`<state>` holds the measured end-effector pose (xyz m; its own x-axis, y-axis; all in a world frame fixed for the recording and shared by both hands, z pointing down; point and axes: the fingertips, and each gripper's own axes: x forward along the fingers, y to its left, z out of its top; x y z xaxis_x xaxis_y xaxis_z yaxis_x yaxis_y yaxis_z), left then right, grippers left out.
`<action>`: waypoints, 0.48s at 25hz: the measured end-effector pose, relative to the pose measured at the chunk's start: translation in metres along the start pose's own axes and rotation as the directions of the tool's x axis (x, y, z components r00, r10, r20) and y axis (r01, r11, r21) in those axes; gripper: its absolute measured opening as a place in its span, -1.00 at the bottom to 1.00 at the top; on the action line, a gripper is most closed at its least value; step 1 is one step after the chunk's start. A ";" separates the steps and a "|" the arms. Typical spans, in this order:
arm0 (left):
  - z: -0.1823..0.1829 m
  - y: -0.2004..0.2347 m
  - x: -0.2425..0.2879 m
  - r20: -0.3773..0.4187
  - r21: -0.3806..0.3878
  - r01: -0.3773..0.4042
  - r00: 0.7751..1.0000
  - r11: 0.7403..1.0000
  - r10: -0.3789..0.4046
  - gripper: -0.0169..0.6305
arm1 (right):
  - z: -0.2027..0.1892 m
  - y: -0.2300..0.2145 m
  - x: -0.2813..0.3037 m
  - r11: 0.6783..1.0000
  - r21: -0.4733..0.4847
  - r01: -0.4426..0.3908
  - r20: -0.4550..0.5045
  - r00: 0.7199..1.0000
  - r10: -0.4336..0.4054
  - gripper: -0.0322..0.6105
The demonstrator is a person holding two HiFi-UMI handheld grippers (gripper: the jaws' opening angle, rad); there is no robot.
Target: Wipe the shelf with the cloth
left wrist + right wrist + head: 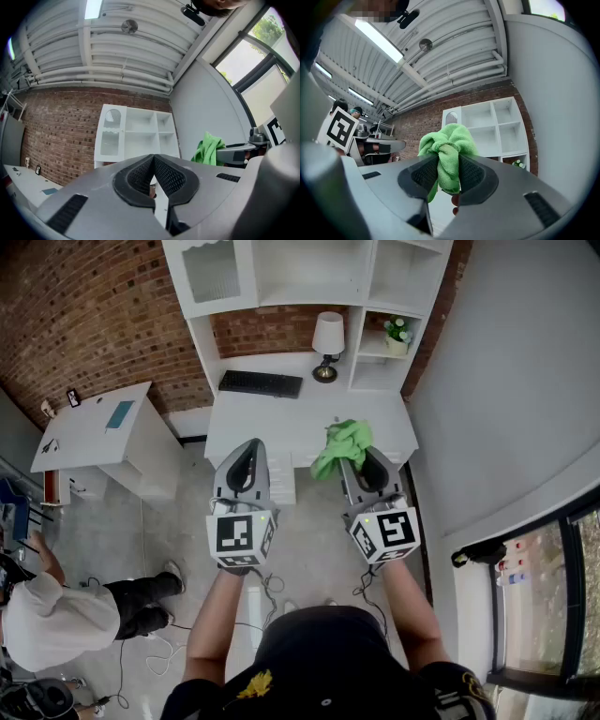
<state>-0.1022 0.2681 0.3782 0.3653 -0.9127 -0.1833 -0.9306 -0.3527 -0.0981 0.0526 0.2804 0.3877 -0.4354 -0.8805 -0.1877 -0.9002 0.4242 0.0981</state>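
Note:
A green cloth [339, 446] is bunched between the jaws of my right gripper [361, 463], which is shut on it; in the right gripper view the cloth [447, 154] fills the gap and bulges above the pads. My left gripper [246, 460] is held beside it at the same height, shut with nothing between its jaws [153, 176]. Both point at the white shelf unit [309, 296] against the brick wall, well short of it. The cloth [209, 147] also shows in the left gripper view.
The white desk [309, 418] under the shelves carries a black keyboard [261, 383] and a lamp [327, 345]. A small potted plant [398, 334] sits in a right cubby. A second white table [98, 427] stands left. A person [56, 610] sits at lower left.

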 end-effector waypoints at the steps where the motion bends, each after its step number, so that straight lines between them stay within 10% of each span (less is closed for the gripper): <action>1: 0.000 0.001 0.001 0.004 0.001 0.004 1.000 1.000 -0.004 -0.90 | -0.001 0.001 0.002 1.000 -0.003 -0.001 0.001 1.000 0.001 -0.57; 12: -0.006 0.030 0.004 0.003 0.002 0.034 0.999 0.999 -0.034 -0.90 | -0.004 0.019 0.020 0.997 0.076 -0.013 0.023 1.000 0.011 -0.57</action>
<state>-0.1290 0.2529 0.3808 0.3971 -0.8994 -0.1828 -0.9174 -0.3835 -0.1059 0.0272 0.2703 0.3896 -0.4454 -0.8707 -0.2087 -0.8925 0.4503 0.0262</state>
